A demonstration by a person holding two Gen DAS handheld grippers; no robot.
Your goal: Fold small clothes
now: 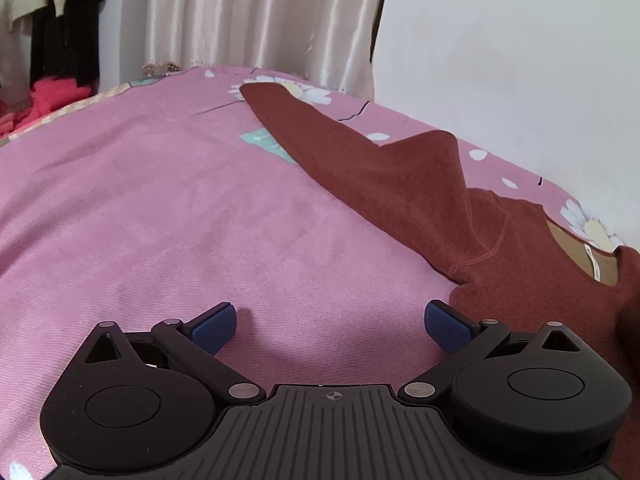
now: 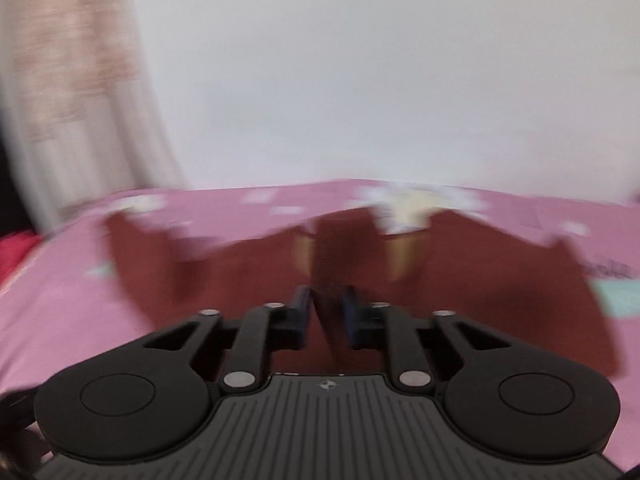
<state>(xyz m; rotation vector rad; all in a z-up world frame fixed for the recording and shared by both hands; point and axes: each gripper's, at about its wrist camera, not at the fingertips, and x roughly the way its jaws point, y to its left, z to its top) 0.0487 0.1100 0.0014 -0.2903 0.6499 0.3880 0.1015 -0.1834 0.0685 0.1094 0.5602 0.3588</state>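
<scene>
- Rust-red and fuzzy, a small sweater [image 1: 460, 216] lies spread on a pink flowered bedspread [image 1: 180, 208], one sleeve stretched out toward the far edge of the bed, its tan inner neckline and a white label showing at the collar.
- The left gripper [image 1: 331, 326] hovers low over bare bedspread just beside the sweater's near edge, jaws spread wide and holding nothing; its blue fingertips [image 1: 216, 328] are clear of the cloth on one side, while the other pad sits right at the garment's hem.
- In the right wrist view, blurred by motion, the right gripper [image 2: 329, 312] has its jaws drawn in narrow, pinching a raised fold of the sweater [image 2: 500, 280] between them; the cloth rises as a dark ridge from the pads toward the collar.
- Both sleeves fan out to either side of that pinched fold.
- A pale flowered curtain [image 1: 248, 16] hangs behind the bed, next to a plain white wall [image 1: 520, 60].
- Dark garments [image 1: 64, 32] hang at far left above a heap of red cloth [image 1: 52, 98].
</scene>
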